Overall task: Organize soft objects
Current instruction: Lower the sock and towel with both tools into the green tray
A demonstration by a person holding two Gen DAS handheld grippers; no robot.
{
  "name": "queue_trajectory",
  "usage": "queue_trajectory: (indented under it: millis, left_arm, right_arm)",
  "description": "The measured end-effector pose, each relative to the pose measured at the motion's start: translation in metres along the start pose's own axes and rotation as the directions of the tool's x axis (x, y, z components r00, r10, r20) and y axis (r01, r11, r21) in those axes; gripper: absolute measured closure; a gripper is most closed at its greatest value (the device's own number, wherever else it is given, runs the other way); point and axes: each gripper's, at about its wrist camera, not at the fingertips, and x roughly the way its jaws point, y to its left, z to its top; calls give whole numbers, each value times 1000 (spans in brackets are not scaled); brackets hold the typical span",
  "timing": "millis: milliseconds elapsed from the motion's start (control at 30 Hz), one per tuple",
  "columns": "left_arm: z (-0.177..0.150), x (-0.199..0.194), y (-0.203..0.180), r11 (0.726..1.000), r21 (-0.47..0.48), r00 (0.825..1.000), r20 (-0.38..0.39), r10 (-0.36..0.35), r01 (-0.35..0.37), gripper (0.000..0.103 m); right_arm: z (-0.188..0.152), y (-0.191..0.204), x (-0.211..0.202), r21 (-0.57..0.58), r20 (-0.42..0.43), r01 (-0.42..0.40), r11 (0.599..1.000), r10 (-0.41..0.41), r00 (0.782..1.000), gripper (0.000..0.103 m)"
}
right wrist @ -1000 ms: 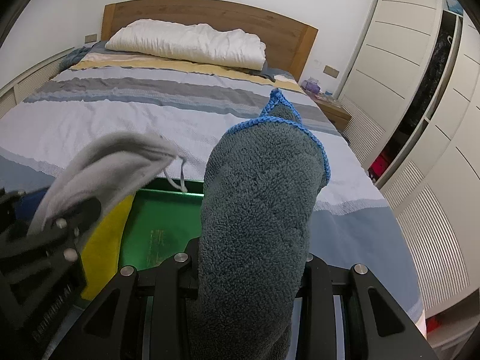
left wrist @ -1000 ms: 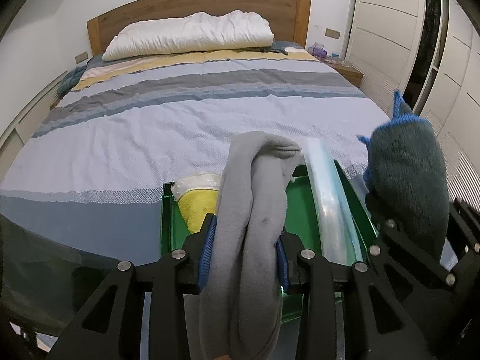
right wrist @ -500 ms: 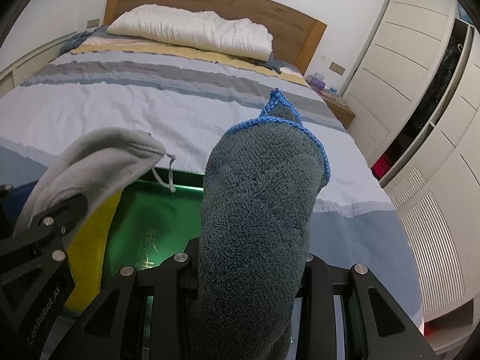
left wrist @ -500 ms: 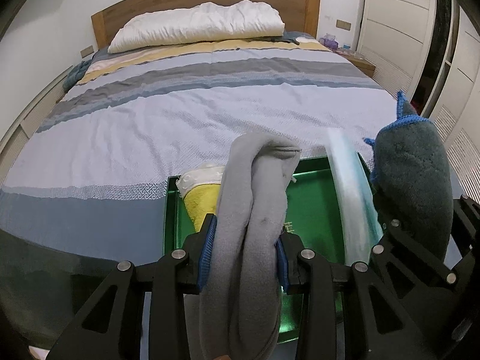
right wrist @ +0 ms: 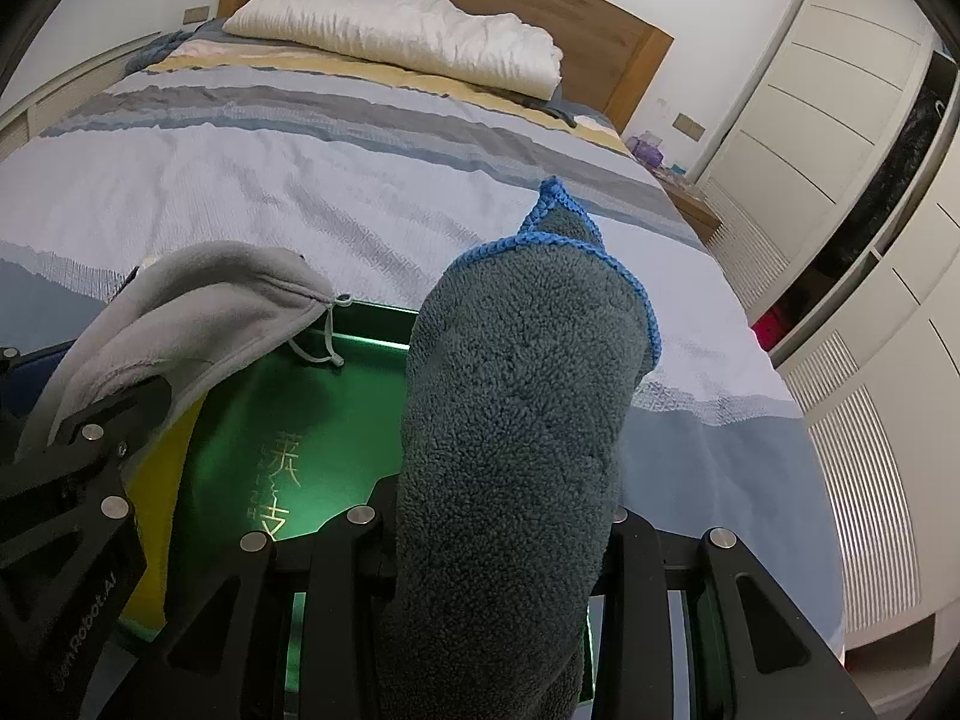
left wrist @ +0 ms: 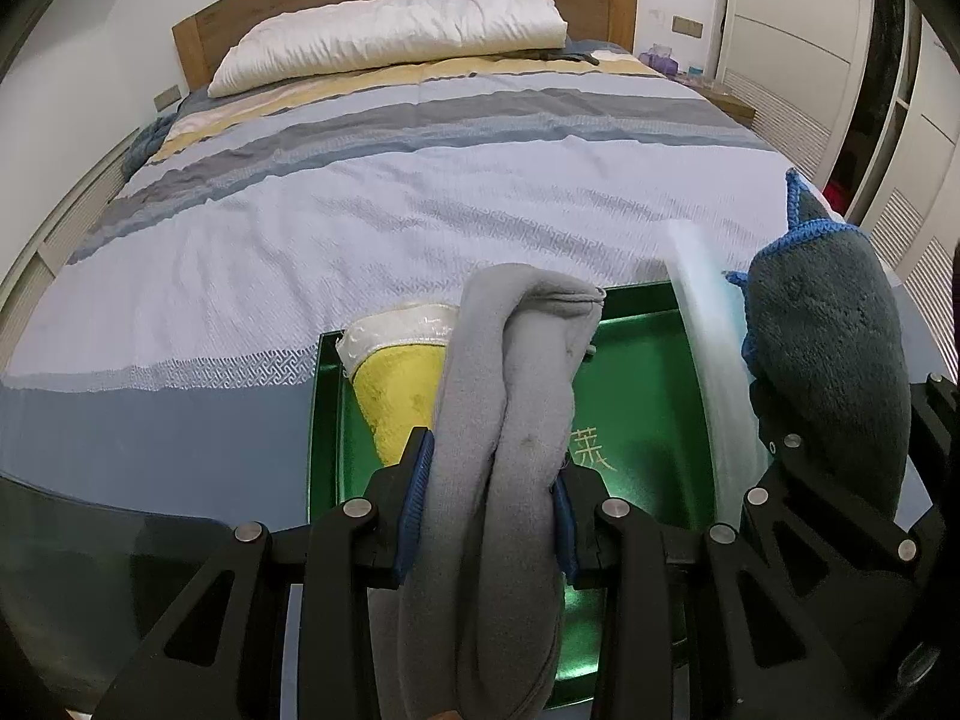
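Between left fingers (left wrist: 414,483), grey cloth (left wrist: 510,396)

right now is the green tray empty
No, a yellow cloth already lies in the green tray at its left side.

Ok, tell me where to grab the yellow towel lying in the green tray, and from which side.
Take the yellow towel at its white-trimmed far end, coming from above. That end lies exposed against the green tray rim, while the near part is hidden behind the grey cloth in the left tool.
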Motion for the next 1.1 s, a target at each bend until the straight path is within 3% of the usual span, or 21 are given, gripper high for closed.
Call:
queue_trajectory:
  millis: [633, 1100]
  left_arm:
    - [-2, 9, -1, 1000, -6, 1000, -19, 14, -14, 72]
    - [-8, 26, 0, 1000, -9, 996, -83, 7, -8, 72]
  right_arm:
    - [-4, -1, 5, -39, -17, -9, 999, 8, 1000, 69]
    - [-1, 1, 16, -76, -58, -23, 997, 18, 998, 66]
